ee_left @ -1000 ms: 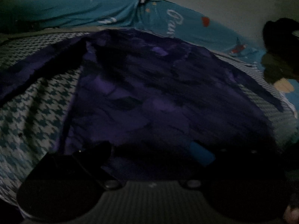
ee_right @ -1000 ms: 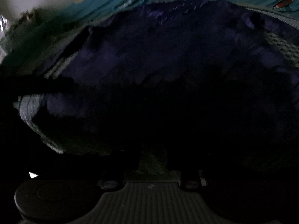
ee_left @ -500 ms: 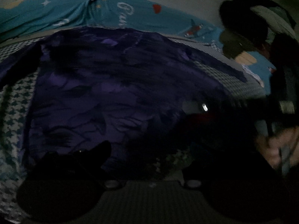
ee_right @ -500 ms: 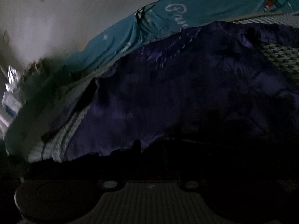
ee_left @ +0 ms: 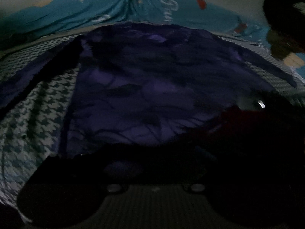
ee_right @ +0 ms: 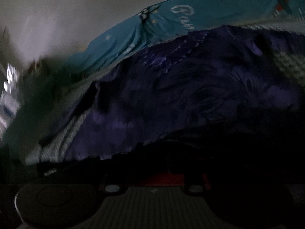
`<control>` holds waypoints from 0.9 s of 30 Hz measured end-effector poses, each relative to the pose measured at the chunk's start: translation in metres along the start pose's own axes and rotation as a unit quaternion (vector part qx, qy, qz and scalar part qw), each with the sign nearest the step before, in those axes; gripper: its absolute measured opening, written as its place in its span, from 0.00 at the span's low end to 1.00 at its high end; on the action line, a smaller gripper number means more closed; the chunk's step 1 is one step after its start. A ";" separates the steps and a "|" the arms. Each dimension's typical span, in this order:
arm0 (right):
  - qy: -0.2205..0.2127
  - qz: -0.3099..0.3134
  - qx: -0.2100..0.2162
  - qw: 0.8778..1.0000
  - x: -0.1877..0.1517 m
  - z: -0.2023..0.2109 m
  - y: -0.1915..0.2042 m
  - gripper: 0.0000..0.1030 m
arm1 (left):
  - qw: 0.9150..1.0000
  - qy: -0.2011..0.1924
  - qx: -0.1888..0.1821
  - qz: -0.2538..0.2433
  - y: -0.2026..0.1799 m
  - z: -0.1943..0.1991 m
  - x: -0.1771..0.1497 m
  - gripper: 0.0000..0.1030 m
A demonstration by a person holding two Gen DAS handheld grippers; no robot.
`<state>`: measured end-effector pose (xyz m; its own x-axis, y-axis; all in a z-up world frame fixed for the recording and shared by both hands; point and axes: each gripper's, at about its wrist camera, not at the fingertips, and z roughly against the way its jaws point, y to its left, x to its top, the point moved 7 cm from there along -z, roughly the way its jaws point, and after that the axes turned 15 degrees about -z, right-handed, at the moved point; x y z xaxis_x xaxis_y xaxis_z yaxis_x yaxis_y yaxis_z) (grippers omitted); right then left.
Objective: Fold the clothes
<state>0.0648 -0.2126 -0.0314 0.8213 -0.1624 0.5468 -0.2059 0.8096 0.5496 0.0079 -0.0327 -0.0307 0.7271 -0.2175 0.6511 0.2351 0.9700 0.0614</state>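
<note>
A dark purple patterned garment lies spread flat on a houndstooth blanket, one sleeve reaching out to the left. My left gripper hovers at the garment's near hem; its fingers are lost in shadow. In the right wrist view the same garment fills the middle, and its near edge ends just ahead of my right gripper. That gripper's jaws are opening, but it is too dark to see whether cloth lies between them. A dark shape with a red patch, at the right in the left wrist view, looks like the right gripper.
A teal printed sheet runs along the far side of the bed under a pale wall. A dark heap of things sits at the far right. Something shiny stands at the left edge.
The right wrist view has tilted up, now showing the wall and teal sheet. The left view swung right, then back left, and a dark shape with red has entered at its right.
</note>
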 end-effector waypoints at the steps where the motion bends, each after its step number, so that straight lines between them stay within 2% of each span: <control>1: 0.002 0.024 -0.006 1.000 -0.005 0.001 0.004 0.29 | 1.000 -0.003 0.004 0.003 0.003 -0.001 0.002 0.93; 8: 0.023 0.175 -0.016 0.984 -0.042 0.000 0.035 0.30 | 0.999 -0.012 0.019 0.046 0.027 -0.006 0.011 0.93; 12: 0.035 0.211 -0.012 0.977 -0.054 -0.003 0.044 0.34 | 0.998 -0.012 0.024 0.055 0.033 -0.010 0.015 0.93; 16: 0.042 0.249 -0.024 0.967 -0.065 -0.009 0.047 0.41 | 0.998 -0.012 0.027 0.056 0.034 -0.013 0.017 0.93; 23: 0.039 0.322 -0.047 0.945 -0.078 -0.014 0.050 0.44 | 0.997 -0.014 0.021 0.072 0.038 -0.014 0.019 0.93; 27: 0.028 0.355 -0.081 0.931 -0.080 -0.014 0.045 0.44 | 0.997 -0.017 0.016 0.080 0.040 -0.012 0.018 0.93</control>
<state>-0.0026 -0.1552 -0.0589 0.5359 0.4717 0.7003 -0.6285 0.7767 -0.0422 0.0381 0.0008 -0.0259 0.7312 -0.0568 0.6798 0.0967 0.9951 -0.0209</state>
